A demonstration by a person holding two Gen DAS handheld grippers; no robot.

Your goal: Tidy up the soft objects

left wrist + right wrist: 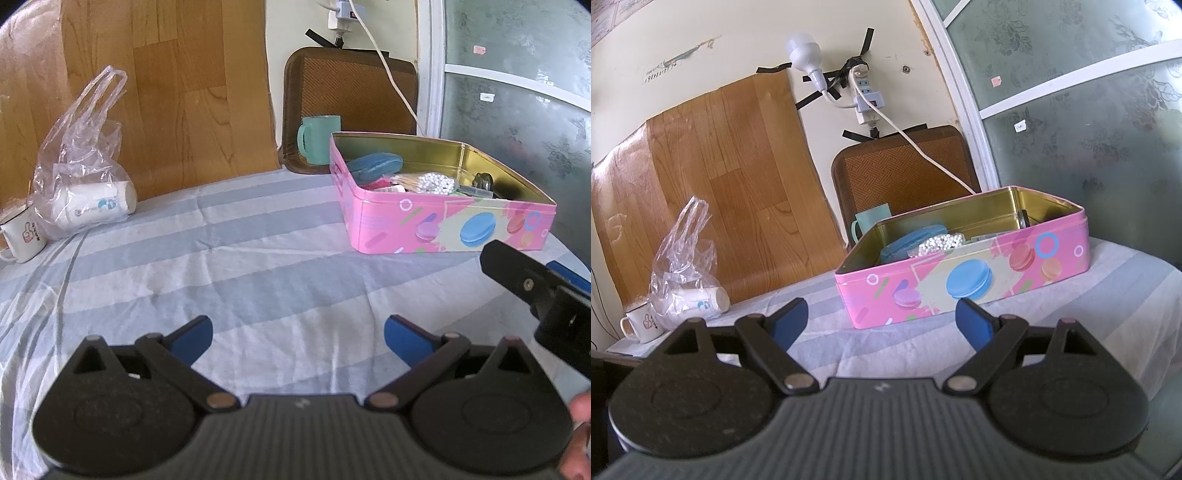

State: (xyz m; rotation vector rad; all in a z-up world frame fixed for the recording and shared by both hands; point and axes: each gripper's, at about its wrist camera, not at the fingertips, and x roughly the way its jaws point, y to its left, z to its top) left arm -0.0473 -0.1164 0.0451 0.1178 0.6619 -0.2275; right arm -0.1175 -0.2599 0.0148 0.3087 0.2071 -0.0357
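The pink tin (964, 275) is sitting open near the worktop's (229, 273) far right corner, and a blue pouch (375, 166) and a bundle of cotton swabs (424, 182) are being kept inside it, presumably gathered for tidiness. Both the left gripper (297, 338) and the right gripper (881, 321) are being held low over the striped cloth, jaws spread wide and gripping nothing. A plastic bag (83, 155) with a white roll is lying well apart, by the wall.

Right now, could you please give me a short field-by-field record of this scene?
surface: striped cloth
left gripper: open, empty
right gripper: open, empty
pink tin: lid off, holds blue pouch and cotton swabs
plastic bag: at left, white roll inside
white mug: beside the bag
green mug: behind the tin
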